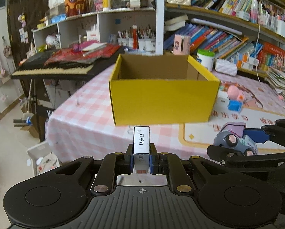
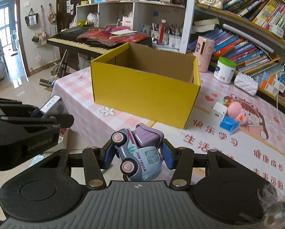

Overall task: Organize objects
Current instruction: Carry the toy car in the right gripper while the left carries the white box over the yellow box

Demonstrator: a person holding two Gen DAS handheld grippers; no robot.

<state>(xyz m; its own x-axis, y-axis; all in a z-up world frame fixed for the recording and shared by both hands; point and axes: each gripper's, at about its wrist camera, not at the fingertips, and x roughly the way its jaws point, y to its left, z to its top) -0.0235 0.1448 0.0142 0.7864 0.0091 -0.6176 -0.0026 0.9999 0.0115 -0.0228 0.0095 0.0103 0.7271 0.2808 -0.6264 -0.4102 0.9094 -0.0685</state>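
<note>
Books filled the slanting shelves (image 2: 257, 38) behind the yellow box (image 1: 163, 99), and a black keyboard (image 1: 52, 68) stood off to the box's left. That box sat open on a desk (image 1: 81, 118) with a pink checked cloth. Its inside looked brown, and nothing could be seen in it from these views.

Just in front of the box, the left tongs (image 1: 141, 162) were clamped on a small silver staple box (image 1: 141, 141). It stuck up between the blue pads and had black letters on its top.

To the right of that, still in front of the yellow box, the right tongs (image 2: 137, 156) were clamped on a toy truck (image 2: 140, 156). It was grey-blue with pink wheels and a purple part on top, and it lay tipped on its side in the grip.

Beside the box's right wall lay a pink plush toy (image 2: 237, 112), touching a little blue toy (image 2: 228, 125). A small white box (image 2: 218, 109) sat just next to them. Behind the box's right corner stood a white jar with a green lid (image 2: 225, 69) and a pink bottle (image 2: 204, 53).
</note>
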